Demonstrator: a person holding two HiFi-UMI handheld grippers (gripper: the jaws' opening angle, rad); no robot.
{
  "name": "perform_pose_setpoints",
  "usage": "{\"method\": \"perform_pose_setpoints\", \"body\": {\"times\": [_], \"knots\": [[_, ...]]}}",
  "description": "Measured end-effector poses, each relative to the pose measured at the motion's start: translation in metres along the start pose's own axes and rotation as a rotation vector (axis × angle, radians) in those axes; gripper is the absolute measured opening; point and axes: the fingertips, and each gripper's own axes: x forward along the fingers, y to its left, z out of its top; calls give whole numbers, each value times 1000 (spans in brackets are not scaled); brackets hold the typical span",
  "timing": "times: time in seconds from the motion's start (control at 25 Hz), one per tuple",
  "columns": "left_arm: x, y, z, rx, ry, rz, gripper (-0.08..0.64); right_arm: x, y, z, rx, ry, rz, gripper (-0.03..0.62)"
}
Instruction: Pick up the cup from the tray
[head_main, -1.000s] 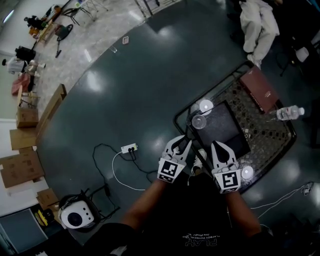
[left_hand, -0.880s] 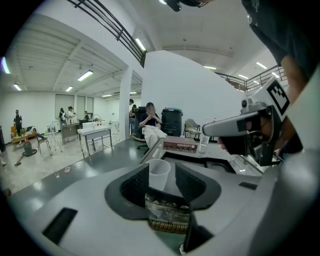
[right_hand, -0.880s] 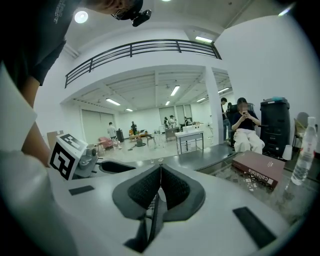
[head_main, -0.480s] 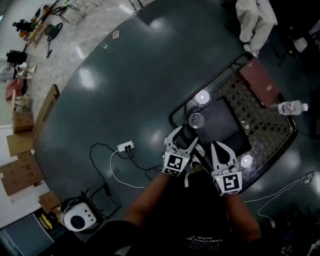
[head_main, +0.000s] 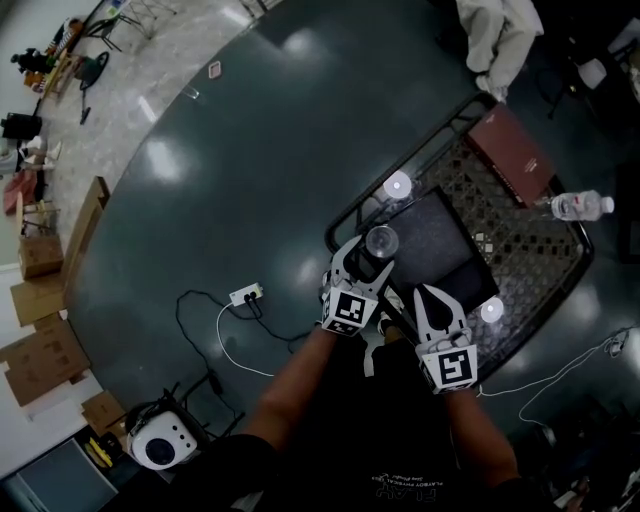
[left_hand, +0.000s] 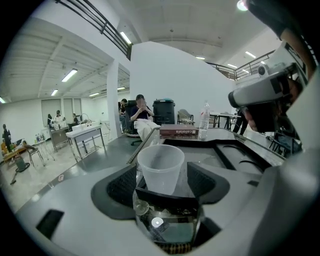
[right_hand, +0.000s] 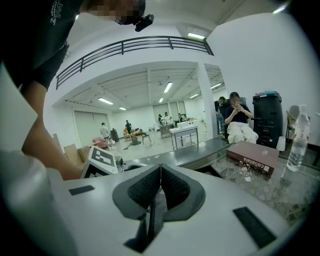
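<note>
A clear plastic cup (head_main: 381, 241) stands upright at the near left edge of the dark tray (head_main: 445, 250) on the patterned table. My left gripper (head_main: 367, 258) reaches up to it. In the left gripper view the cup (left_hand: 160, 167) stands between the jaws, whose pads (left_hand: 121, 185) sit on either side without visibly pressing it. These jaws have just been opening. My right gripper (head_main: 428, 298) hangs back at the table's near edge. Its jaws (right_hand: 160, 176) are shut with nothing between them.
A red-brown book (head_main: 512, 155) and a water bottle (head_main: 580, 205) lie on the far side of the table. Two white round things (head_main: 398, 185) (head_main: 490, 310) sit near the tray. A power strip (head_main: 245, 296) and cables lie on the floor to the left.
The left gripper has moved forward toward the cup and its jaws have spread wide, so the cup now stands between them. The right gripper has stayed put.
</note>
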Motion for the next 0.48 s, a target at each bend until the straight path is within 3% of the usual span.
{"method": "perform_pose_setpoints", "body": {"times": [0.28, 0.48], "knots": [[12, 4, -3, -23, 14, -6, 307, 5, -6, -13, 1, 13, -11, 9], [15, 3, 0, 5, 15, -17, 307, 3, -8, -19, 8, 40, -21, 9]]}}
